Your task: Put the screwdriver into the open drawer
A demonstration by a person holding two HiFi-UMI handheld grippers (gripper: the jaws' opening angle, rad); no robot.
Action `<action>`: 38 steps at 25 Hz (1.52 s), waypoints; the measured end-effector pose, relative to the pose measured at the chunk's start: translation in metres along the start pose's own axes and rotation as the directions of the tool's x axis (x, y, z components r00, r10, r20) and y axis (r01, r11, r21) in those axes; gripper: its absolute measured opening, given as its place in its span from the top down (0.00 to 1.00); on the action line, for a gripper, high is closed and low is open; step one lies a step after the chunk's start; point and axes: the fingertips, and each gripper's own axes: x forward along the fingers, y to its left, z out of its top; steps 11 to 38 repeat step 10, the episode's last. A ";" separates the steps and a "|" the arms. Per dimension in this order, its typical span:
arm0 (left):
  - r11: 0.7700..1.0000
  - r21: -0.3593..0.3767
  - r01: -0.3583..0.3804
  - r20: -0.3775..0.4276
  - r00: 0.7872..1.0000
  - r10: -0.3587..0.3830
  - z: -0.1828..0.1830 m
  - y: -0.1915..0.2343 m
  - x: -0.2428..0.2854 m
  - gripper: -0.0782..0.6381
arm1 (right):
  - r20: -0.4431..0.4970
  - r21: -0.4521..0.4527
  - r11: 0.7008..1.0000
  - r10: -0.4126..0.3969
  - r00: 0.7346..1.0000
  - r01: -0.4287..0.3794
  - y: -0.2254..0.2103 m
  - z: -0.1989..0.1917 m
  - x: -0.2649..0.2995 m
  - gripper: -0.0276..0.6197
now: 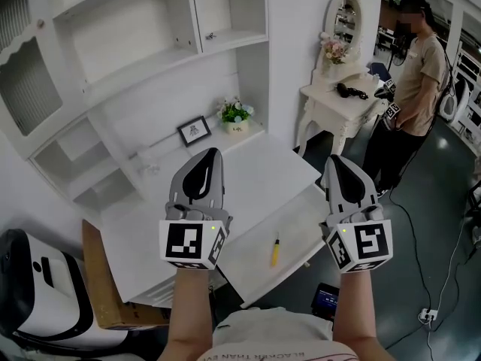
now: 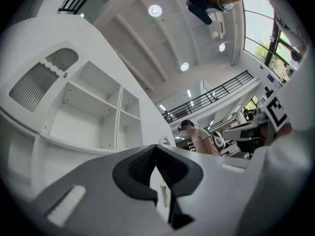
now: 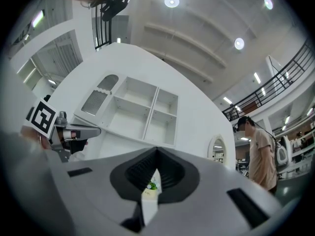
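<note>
The yellow-handled screwdriver (image 1: 276,249) is lying flat inside the open drawer (image 1: 244,273), toward its front edge and touched by nothing. The drawer is standing pulled out below the white desk top (image 1: 252,175) — by the look of it, the placing step is already done.

Above it, the left gripper (image 1: 204,155) and the right gripper (image 1: 340,161) are hovering side by side, well clear of the tool, with their tips pointing away from the person and slightly upward. Each gripper view is showing its jaws clenched together with nothing between them; only the shelves and a sliver of the room are showing through the slit behind the pads. So both are empty, and the screwdriver is lying released.

The step in hand is looking like the retreat after the drop. The next move is probably calling for little — either bringing both grippers to rest or, if the drawer is meant to be closed, setting one against its front.

Farther back, a small picture frame (image 1: 195,131) and a flower pot (image 1: 236,116) are sitting on the desk.
</note>
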 end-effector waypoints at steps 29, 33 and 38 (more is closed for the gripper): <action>1.000 0.007 0.002 0.001 1.000 -0.002 0.004 0.000 -0.007 0.88 | 0.021 -0.002 1.000 0.030 0.999 -0.030 0.012 0.007 -0.005 0.95; 1.000 0.007 0.002 0.001 1.000 -0.002 0.004 0.000 -0.007 0.88 | 0.021 -0.002 1.000 0.030 0.999 -0.030 0.012 0.007 -0.005 0.95; 1.000 0.007 0.002 0.001 1.000 -0.002 0.004 0.000 -0.007 0.88 | 0.021 -0.002 1.000 0.030 0.999 -0.030 0.012 0.007 -0.005 0.95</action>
